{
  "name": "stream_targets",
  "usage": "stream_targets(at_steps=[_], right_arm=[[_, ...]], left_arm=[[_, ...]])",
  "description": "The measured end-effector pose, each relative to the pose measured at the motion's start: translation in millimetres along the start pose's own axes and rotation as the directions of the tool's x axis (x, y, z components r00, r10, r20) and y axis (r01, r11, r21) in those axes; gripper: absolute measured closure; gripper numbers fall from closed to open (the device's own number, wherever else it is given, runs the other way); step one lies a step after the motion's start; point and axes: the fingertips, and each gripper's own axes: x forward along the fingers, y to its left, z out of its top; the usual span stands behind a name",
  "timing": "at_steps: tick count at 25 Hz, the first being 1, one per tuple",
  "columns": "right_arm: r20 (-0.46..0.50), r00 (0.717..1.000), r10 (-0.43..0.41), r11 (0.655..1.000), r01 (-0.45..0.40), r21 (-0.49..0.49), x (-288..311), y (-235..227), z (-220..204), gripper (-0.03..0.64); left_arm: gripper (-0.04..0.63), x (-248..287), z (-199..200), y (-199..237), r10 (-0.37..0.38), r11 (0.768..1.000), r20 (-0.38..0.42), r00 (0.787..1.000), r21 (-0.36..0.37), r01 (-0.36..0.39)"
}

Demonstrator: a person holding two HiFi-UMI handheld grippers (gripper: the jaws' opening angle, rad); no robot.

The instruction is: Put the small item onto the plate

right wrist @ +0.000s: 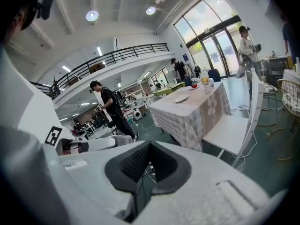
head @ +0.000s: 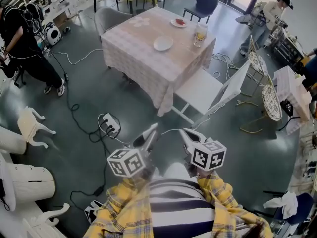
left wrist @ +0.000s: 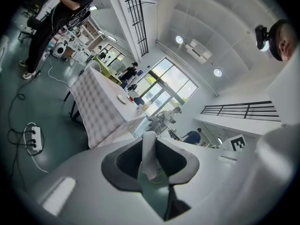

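Observation:
I stand well back from the table with the checked cloth (head: 143, 53). An empty white plate (head: 163, 43) lies on it, seen small in the left gripper view as the plate (left wrist: 123, 99) and in the right gripper view as the plate (right wrist: 181, 98). My left gripper (head: 151, 129) is held near my body, tilted up. Its jaws (left wrist: 150, 142) are shut on a small white item (left wrist: 148, 156), a thin pale strip standing between the pads. My right gripper (head: 184, 133) hangs beside it, and its dark pads (right wrist: 149, 149) meet with nothing between them.
A second plate with something red (head: 179, 22) and a glass of drink (head: 200, 33) stand at the table's far end. A white chair (head: 200, 90) is at the near right corner. A power strip (head: 110, 124) and cables lie on the floor. A person in black (head: 25, 43) stands left.

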Motion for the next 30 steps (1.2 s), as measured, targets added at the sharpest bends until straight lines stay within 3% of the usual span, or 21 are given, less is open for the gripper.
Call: stream_targets(at_steps=[13, 30], right_arm=[[-0.009, 1.0, 0.0, 1.0, 0.0, -0.003, 47.9, -22.4, 33.4, 0.619], [-0.036, 0.998, 0.055, 0.998, -0.056, -0.028, 118.9, -109.9, 126.2, 0.619]], left_arm=[[0.508, 36.8, 31.0, 24.0, 0.006, 1.0, 0.011, 1.0, -0.022, -0.005], [0.508, 171.7, 87.2, 34.0, 0.032, 0.999, 0.027, 0.999, -0.034, -0.031]])
